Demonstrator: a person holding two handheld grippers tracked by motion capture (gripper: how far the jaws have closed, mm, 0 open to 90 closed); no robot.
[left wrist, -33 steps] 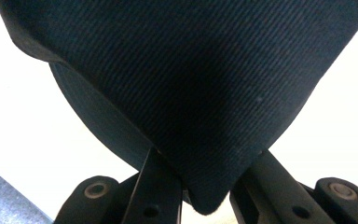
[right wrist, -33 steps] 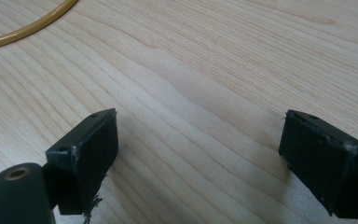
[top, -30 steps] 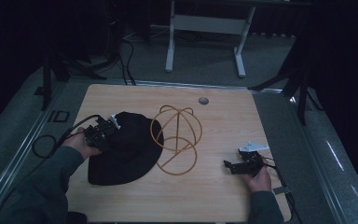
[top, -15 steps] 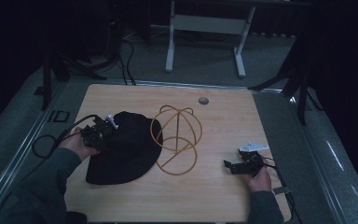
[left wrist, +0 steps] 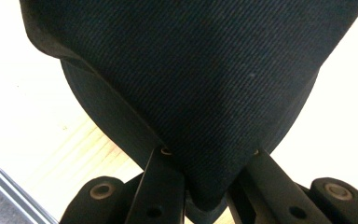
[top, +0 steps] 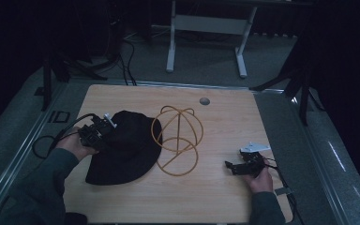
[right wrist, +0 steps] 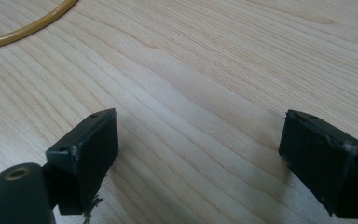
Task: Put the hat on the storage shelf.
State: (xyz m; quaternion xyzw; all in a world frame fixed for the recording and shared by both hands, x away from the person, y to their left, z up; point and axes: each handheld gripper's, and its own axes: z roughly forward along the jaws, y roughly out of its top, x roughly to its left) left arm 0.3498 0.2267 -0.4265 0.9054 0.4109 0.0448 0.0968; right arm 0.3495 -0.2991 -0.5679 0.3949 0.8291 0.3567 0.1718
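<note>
A black cloth hat [top: 126,150] lies on the left half of the wooden table [top: 225,122], its brim spread flat. My left gripper [top: 104,135] is at the hat's left side and is shut on a fold of its fabric [left wrist: 205,116], which bunches between the two jaws. A yellow wire hat stand [top: 177,139], a dome of hoops on a ring base, stands just right of the hat and touches its brim. My right gripper [top: 230,167] rests low over bare wood near the right front of the table, open [right wrist: 198,154] with nothing between its fingers.
The stand's ring base [right wrist: 28,29] curves across the upper left of the right gripper view. A round grey cap [top: 205,101] sits in the table near its far edge. A white frame [top: 206,28] stands on the floor beyond the table. Cables [top: 47,140] trail off the left edge.
My left gripper has shifted slightly with the hat's fabric in it, and the hat's outline has changed a little. The right gripper has stayed where it was.
</note>
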